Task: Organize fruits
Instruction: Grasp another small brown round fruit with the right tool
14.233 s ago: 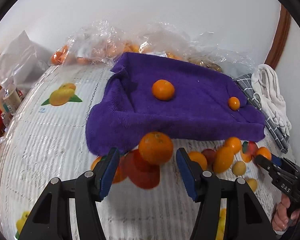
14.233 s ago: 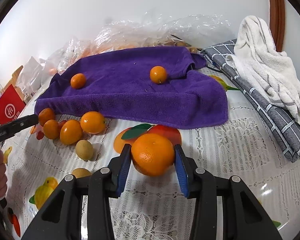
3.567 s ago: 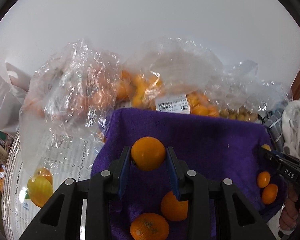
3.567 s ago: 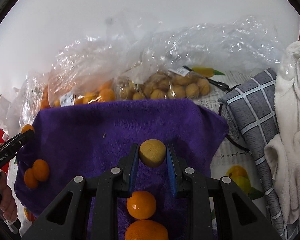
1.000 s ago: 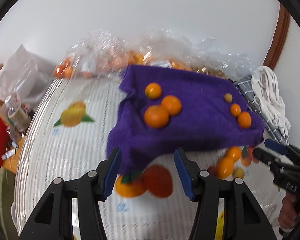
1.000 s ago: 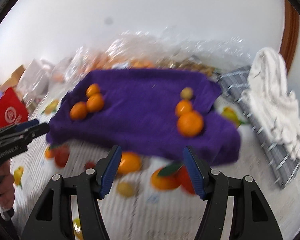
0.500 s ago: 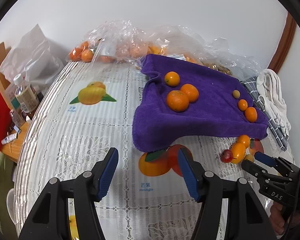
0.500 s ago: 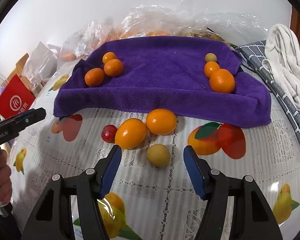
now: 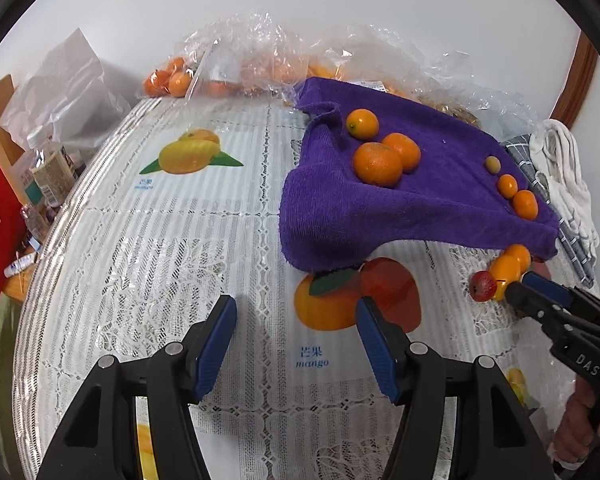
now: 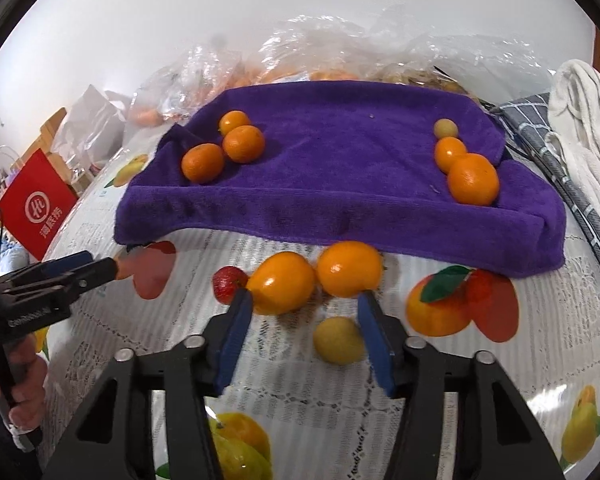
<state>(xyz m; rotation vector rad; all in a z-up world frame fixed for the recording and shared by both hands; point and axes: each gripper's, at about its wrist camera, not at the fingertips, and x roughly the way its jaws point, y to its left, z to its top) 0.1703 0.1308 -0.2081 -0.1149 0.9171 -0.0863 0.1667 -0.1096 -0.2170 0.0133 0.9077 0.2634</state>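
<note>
A purple towel (image 10: 340,168) lies on the table; it also shows in the left wrist view (image 9: 420,208). Three oranges (image 10: 242,143) sit at its left and two oranges with a small yellow-green fruit (image 10: 472,178) at its right. In front of the towel lie two orange fruits (image 10: 282,288), (image 10: 350,268), a small red fruit (image 10: 228,280) and a yellow fruit (image 10: 338,340). My right gripper (image 10: 304,316) is open and empty, with the yellow fruit low between its fingers. My left gripper (image 9: 296,320) is open and empty over bare tablecloth.
Clear plastic bags of fruit (image 9: 268,64) lie behind the towel. A grey checked cloth and a white towel (image 10: 580,120) are at the right. A red bag (image 10: 36,204) and bottles (image 9: 52,172) stand off the table's left edge. The tablecloth has printed fruit pictures (image 9: 352,296).
Both grippers have drawn back from the towel and lowered toward the table. The right gripper has moved in on the loose fruits in front of the towel.
</note>
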